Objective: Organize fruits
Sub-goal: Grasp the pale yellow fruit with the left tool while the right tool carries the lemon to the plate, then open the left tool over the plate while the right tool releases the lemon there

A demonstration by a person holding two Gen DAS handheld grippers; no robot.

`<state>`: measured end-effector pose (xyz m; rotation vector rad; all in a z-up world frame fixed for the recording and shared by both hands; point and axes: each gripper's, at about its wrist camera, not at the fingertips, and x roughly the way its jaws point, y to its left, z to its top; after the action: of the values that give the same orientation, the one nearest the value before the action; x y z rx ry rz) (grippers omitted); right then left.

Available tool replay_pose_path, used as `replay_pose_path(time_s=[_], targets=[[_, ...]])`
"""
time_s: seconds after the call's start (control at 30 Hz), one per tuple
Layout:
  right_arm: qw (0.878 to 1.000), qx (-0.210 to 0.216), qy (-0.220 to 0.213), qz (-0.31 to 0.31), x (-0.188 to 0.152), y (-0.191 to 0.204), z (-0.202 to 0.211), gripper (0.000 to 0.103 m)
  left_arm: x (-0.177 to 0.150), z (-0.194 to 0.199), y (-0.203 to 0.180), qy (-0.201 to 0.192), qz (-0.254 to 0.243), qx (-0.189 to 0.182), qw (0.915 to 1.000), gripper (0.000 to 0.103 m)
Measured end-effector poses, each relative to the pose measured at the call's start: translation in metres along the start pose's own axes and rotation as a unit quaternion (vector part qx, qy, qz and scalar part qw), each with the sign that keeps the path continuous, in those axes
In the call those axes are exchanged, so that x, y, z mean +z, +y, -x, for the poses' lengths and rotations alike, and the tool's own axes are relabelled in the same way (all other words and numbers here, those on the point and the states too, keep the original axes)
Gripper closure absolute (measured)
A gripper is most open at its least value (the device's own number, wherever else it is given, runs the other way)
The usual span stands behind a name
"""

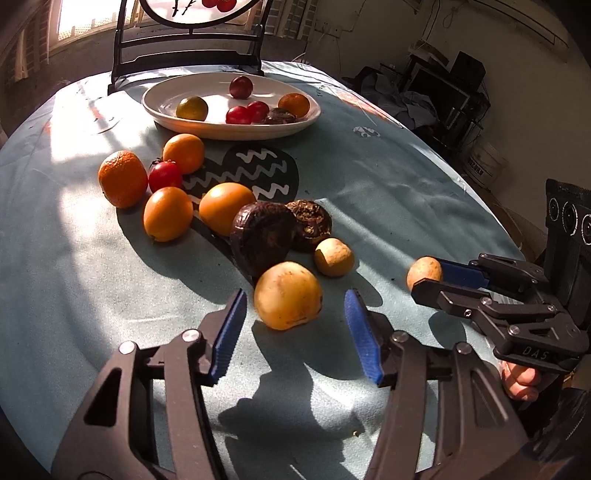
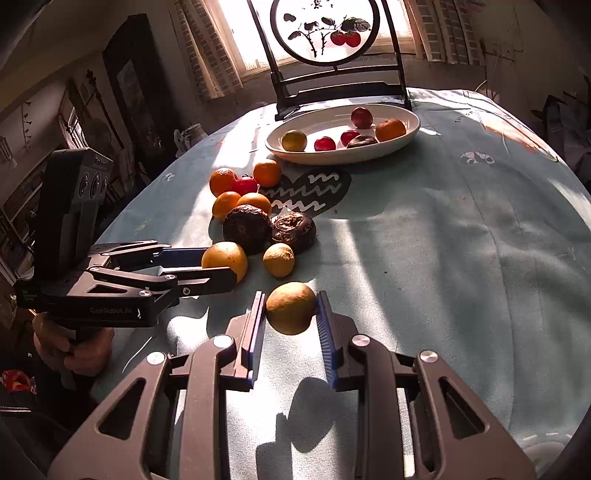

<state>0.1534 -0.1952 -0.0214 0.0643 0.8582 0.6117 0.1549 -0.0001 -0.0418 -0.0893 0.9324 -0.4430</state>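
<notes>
My left gripper (image 1: 295,299) is open around a big yellow fruit (image 1: 288,295) on the blue cloth; a gap shows at each blue pad. From the right wrist view, the left gripper (image 2: 221,266) comes in from the left, its fingers on either side of that fruit (image 2: 225,258). My right gripper (image 2: 291,299) is shut on a small tan fruit (image 2: 291,308), both pads pressing its sides; it is at the right in the left wrist view (image 1: 428,277). A white oval plate (image 1: 236,133) (image 2: 332,158) at the far side holds several fruits.
Loose on the cloth lie several oranges (image 1: 122,179), a red tomato (image 1: 165,176), two dark wrinkled fruits (image 1: 264,238) and a small yellow one (image 1: 334,256). A black stand with a round painted panel (image 2: 325,33) rises behind the plate. The table edge curves away at right.
</notes>
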Motion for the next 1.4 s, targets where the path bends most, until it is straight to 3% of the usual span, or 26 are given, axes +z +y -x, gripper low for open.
replay_pose_path(time_s=[0.57,0.73,0.97,1.07,1.17,1.23,1.3,1.4], targets=[[1.000,0.011,-0.013,0.005,-0.001,0.000,0.005,0.075,0.002,-0.010,-0.003,0.011,0.006,0.029,0.9995,0.052],[1.000,0.010,-0.010,0.004,-0.001,0.000,0.003,0.075,0.002,-0.007,0.004,0.006,0.025,0.020,0.9995,0.065],[0.999,0.023,0.016,0.015,0.009,0.001,-0.005,0.075,0.003,0.008,0.004,-0.007,0.015,0.021,0.9996,0.066],[0.999,-0.006,-0.003,0.035,0.037,0.002,-0.009,0.075,0.030,0.025,0.008,-0.042,0.005,0.041,0.9983,0.066],[0.996,-0.051,-0.056,0.040,0.079,-0.003,-0.020,0.075,0.075,0.026,0.020,-0.071,0.018,0.048,0.9962,0.066],[0.993,-0.072,-0.082,0.039,0.108,-0.012,-0.036,0.075,0.107,0.017,0.031,-0.086,0.032,0.073,0.9931,0.066],[0.992,-0.084,-0.089,0.016,0.133,-0.026,-0.058,0.075,0.134,0.003,0.041,-0.089,0.037,0.100,0.9903,0.066],[0.993,-0.086,-0.084,-0.014,0.158,-0.047,-0.091,0.075,0.168,-0.018,0.058,-0.082,0.045,0.110,0.9896,0.066]])
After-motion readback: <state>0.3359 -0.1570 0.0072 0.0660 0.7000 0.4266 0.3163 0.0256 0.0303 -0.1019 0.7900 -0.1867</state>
